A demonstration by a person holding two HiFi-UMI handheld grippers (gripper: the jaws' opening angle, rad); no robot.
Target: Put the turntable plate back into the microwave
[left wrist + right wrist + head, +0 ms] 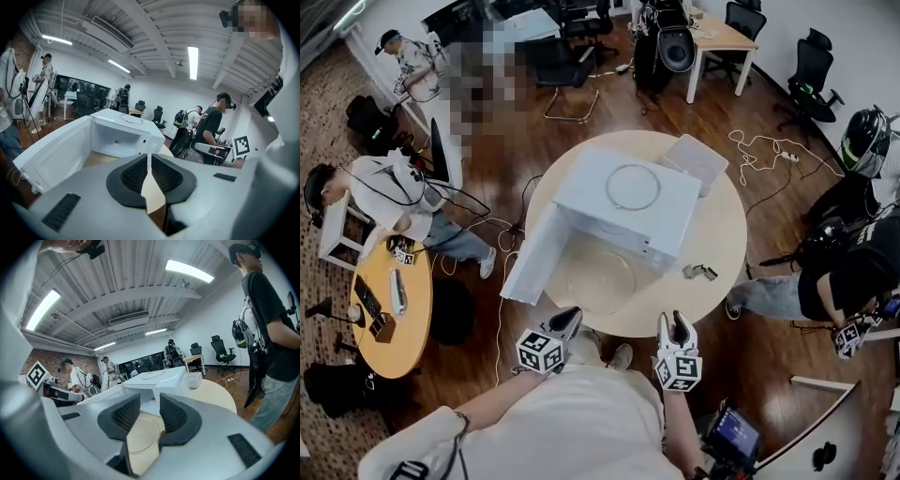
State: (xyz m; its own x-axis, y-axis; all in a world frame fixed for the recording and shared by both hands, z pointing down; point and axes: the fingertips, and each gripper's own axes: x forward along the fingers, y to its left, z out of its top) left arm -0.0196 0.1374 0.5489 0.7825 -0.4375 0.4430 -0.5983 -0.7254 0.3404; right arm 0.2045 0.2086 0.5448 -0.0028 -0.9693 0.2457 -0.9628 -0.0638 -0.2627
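Round beige table [727, 225] on a wood floor, other people working at desks around it. White microwave [623, 202] sits dead ahead of both grippers with its door [530, 255] swung out, ahead and left of the left gripper [570, 317]. Cavity is open and faces the grippers. Turntable plate [591, 277] isn't in it: it lies flat on the table in front of the opening, between the gripper tips and the microwave, just ahead of the left gripper and ahead-left of the right gripper [678, 322]. Roller ring [633, 187] is on the microwave's roof, white tub [696, 159] behind it, far right. Small metal bit [700, 272] on the table just ahead of the right gripper. Left gripper: jaws closed pad to pad, nothing in them. Right gripper: jaws parted a little, empty; plate shows through the gap, not touched. Both hang at the near table edge.
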